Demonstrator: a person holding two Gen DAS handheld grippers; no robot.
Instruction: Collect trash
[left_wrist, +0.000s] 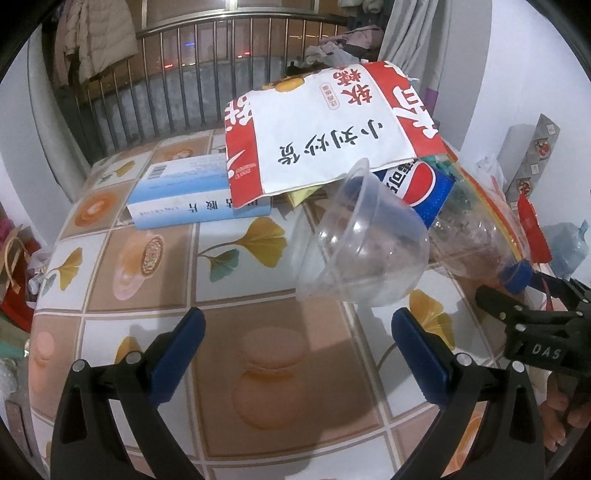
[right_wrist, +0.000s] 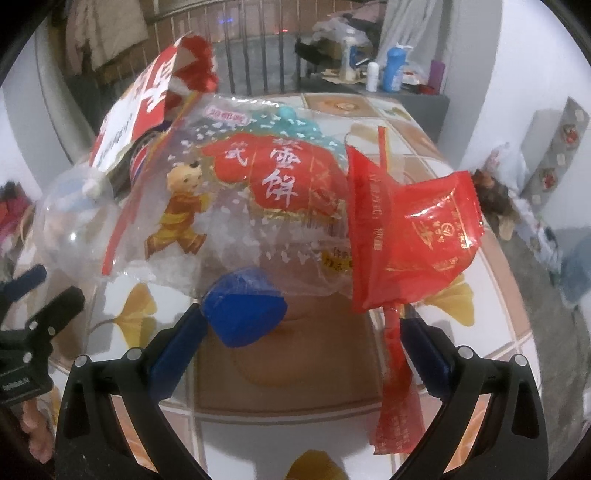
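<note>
Claw on the left (left_wrist: 297, 345) hangs wide open above the table (left_wrist: 266, 373) with nothing between its blue pads; it sits just short of the clear plastic cup (left_wrist: 360, 251), which lies tipped on its side with its mouth toward the camera. Right claw (right_wrist: 308, 332) also stands wide apart, yet the heap appears to ride on it: the left pad is tucked inside a fold of the clear snack bag (right_wrist: 236, 206) and a red wrapper (right_wrist: 410, 236) drapes over the right pad (whether anything is truly pinched I cannot tell). Judging by this, the trash is being gathered into one bundle at the table's near right part, and the gathering is well along; on or beside the bag sit a red-and-white paper bag (left_wrist: 325, 125) and a blue cola label (left_wrist: 421, 184), with the cup pressed against the bag's side. Next move, I judge, calls for the left claw to go forward, straddle the cup's rim and squeeze gently, since thin plastic will buckle or skid; the right should shut properly on the film first. A blue-and-white box (left_wrist: 184, 192) lies on the table behind, partly under the paper bag; it may count as trash too. Loose wrappers could slide off the open pads.
</note>
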